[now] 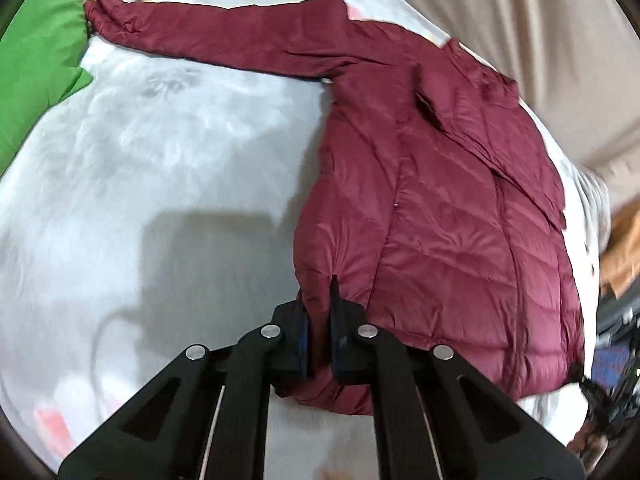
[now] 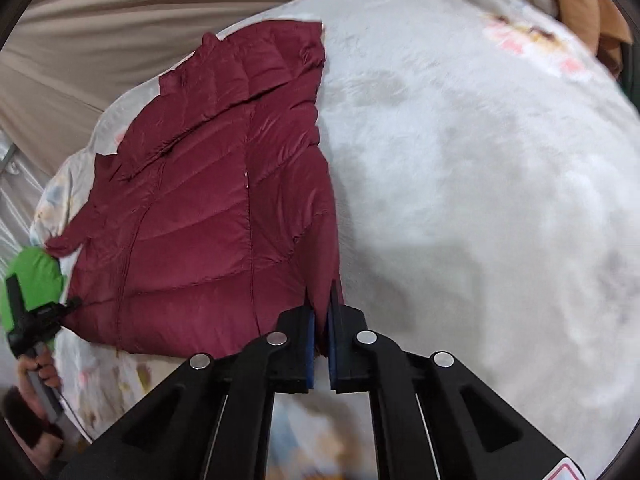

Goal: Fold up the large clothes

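Note:
A maroon quilted puffer jacket (image 1: 440, 220) lies on a white blanket (image 1: 160, 160). One sleeve (image 1: 208, 36) stretches out to the far left. My left gripper (image 1: 319, 304) is shut on the jacket's hem corner. In the right wrist view the same jacket (image 2: 208, 208) lies left of centre, and my right gripper (image 2: 320, 304) is shut on its near edge. The left gripper (image 2: 68, 304) shows at the jacket's far left corner, held by a hand.
A green cloth (image 1: 36, 60) lies at the far left by the sleeve cuff. A beige curtain (image 1: 520, 8) hangs behind the bed. An orange-brown cloth (image 2: 584, 8) lies at the blanket's edge. The blanket (image 2: 480, 200) spreads wide to the right.

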A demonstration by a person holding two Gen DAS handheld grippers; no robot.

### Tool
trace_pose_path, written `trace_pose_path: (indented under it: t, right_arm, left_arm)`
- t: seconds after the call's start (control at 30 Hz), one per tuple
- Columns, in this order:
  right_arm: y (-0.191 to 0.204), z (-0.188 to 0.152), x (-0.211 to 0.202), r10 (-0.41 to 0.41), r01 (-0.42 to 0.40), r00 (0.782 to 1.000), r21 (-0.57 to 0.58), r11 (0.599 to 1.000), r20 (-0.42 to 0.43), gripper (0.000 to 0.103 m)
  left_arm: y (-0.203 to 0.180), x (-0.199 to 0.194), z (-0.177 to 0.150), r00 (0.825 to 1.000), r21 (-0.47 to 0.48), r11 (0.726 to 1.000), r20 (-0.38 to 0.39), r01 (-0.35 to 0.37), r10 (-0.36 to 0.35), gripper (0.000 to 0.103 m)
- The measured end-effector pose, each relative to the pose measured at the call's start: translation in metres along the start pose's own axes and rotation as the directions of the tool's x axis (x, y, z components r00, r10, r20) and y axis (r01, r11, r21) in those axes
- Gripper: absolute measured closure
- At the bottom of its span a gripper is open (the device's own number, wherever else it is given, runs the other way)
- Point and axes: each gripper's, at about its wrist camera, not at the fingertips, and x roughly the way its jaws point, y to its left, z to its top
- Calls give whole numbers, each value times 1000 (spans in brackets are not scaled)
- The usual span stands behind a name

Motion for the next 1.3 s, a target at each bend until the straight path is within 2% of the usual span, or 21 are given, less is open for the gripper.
trace_pose_path:
  t: [0.07, 0.17, 0.23, 0.27, 0.33, 0.4, 0.43, 0.47, 0.53, 0.6, 0.7, 0.83, 0.97, 1.03, 1.07, 1.17, 1.23, 1.27, 1.3]
  right_arm:
    - [-12, -18, -14, -33, 33, 999, 12, 999, -30, 100]
    - [-37, -57, -28, -88, 94, 988, 44, 995, -124, 98]
    - [-49, -79, -32, -114, 129, 975, 67, 989, -193, 93]
    - [-53, -83, -37, -147, 166, 969, 78, 983, -200, 88]
    - [-54, -71, -56, -218, 234, 967, 123, 964, -133, 83]
    - [-46, -48, -74, -243, 243, 970, 170, 955, -24, 82]
    - [-31, -26, -81, -237, 226, 970, 156, 962, 52, 82]
    - [-17, -12, -81, -221, 209, 971, 122, 970, 91, 82]
    - [31, 21, -66, -136, 134, 982, 18, 991, 134, 82]
    - [89, 47, -31, 2, 5, 994, -73, 997, 106, 82]
    - [166, 62, 25, 139, -131, 989, -153, 980, 43, 83]
    - [249, 72, 97, 184, -180, 983, -211, 961, -2, 84]
    - [292, 81, 138, 214, -214, 977, -195, 957, -23, 86]
    - [309, 89, 155, 254, -258, 966, -184, 949, -41, 89]
    - [318, 81, 151, 257, -260, 965, -190, 947, -44, 89]
    - [347, 86, 180, 272, -285, 958, -212, 935, -86, 93]
    - [366, 86, 198, 280, -300, 953, -224, 927, -116, 93]
    - [370, 85, 203, 283, -306, 951, -230, 924, -128, 93]
    - [379, 83, 213, 284, -314, 947, -240, 919, -152, 94]
  left_arm:
    - [-2, -8, -25, 998, 11, 1000, -52, 19, -18, 97]
    - [7, -16, -68, 991, -11, 999, -127, 33, -34, 94]
    - [17, -27, -82, 990, -70, 997, -133, 40, -49, 89]
    - [21, -34, -81, 992, -96, 995, -117, 41, -52, 89]
    - [34, -55, -60, 999, -139, 990, -32, 29, -34, 89]
    - [49, -69, -24, 998, -168, 986, 56, 14, -5, 83]
    - [56, -71, -8, 996, -181, 983, 86, 13, 3, 78]
    - [64, -70, 9, 994, -195, 981, 113, 7, 15, 76]
    - [81, -62, 51, 986, -224, 975, 161, -5, 42, 76]
    - [97, -52, 89, 978, -254, 967, 202, -7, 60, 76]
    - [121, -25, 142, 967, -338, 941, 248, 22, 66, 76]
    - [162, 16, 194, 952, -453, 892, 274, 0, 139, 76]
    - [196, 45, 218, 946, -532, 846, 264, -20, 189, 76]
    - [209, 59, 226, 945, -548, 835, 253, -38, 209, 76]
    - [216, 65, 230, 945, -554, 831, 244, -48, 217, 76]
    - [228, 78, 240, 947, -567, 822, 241, -42, 214, 76]
    - [234, 84, 248, 953, -575, 818, 240, -16, 187, 76]
    - [235, 86, 251, 955, -577, 817, 240, -2, 172, 78]
    - [235, 86, 253, 957, -574, 818, 247, 17, 153, 84]
